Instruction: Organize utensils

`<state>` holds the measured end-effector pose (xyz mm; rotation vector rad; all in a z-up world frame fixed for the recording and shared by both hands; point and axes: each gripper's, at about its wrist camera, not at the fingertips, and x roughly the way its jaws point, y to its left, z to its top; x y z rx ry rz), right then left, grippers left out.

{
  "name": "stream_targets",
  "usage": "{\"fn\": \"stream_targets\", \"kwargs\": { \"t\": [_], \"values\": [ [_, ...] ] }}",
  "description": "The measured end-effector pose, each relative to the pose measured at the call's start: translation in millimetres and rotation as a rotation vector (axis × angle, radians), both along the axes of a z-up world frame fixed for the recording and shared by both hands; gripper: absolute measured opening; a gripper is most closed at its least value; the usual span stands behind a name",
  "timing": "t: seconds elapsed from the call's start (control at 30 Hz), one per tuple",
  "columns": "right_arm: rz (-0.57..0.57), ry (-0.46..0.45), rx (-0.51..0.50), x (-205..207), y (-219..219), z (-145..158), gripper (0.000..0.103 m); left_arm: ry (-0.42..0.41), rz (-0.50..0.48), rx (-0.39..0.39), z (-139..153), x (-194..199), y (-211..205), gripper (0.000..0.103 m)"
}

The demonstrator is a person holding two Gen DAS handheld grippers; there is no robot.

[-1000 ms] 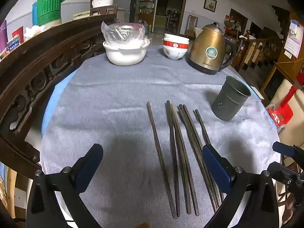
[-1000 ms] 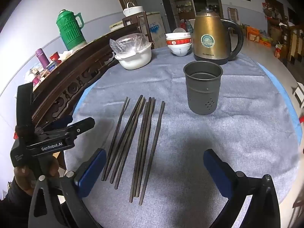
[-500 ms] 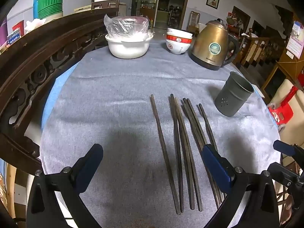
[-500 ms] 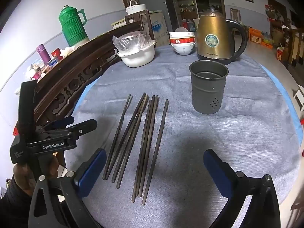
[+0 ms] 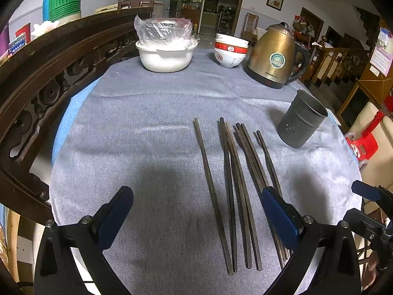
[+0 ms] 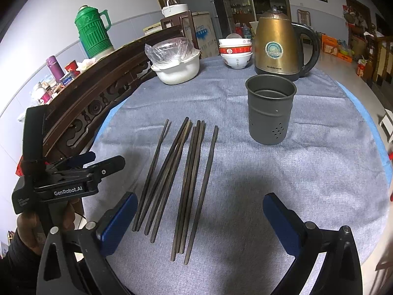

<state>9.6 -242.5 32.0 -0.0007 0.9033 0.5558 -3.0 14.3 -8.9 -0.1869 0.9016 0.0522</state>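
We see dark chopsticks lying flat in a loose row on the grey cloth of the round bench. We count about 8, but some lie on top of each other, so we cannot be sure. 1 lies a little apart on the left in the left wrist view. 1 dark metal cup with small holes stands upright near their far ends, apart from them. Behind it stand 1 gold kettle, a stack of red and white bowls and 1 white bowl with plastic wrap. A carved wooden rail curves along the left. Our left gripper is wide open over the chopsticks. Our right gripper is wide open too. Only the right wrist view shows a hand holding the left gripper.
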Motion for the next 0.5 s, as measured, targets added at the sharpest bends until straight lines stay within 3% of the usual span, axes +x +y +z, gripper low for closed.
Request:
{"fn": "stream_targets", "kwargs": {
  "t": [0.5],
  "values": [
    [-0.013,0.013,0.001,0.1,-1.0,-0.6,0.103,0.0,-0.009,0.002,-1.3,-2.7,-4.5,0.103]
  ]
}}
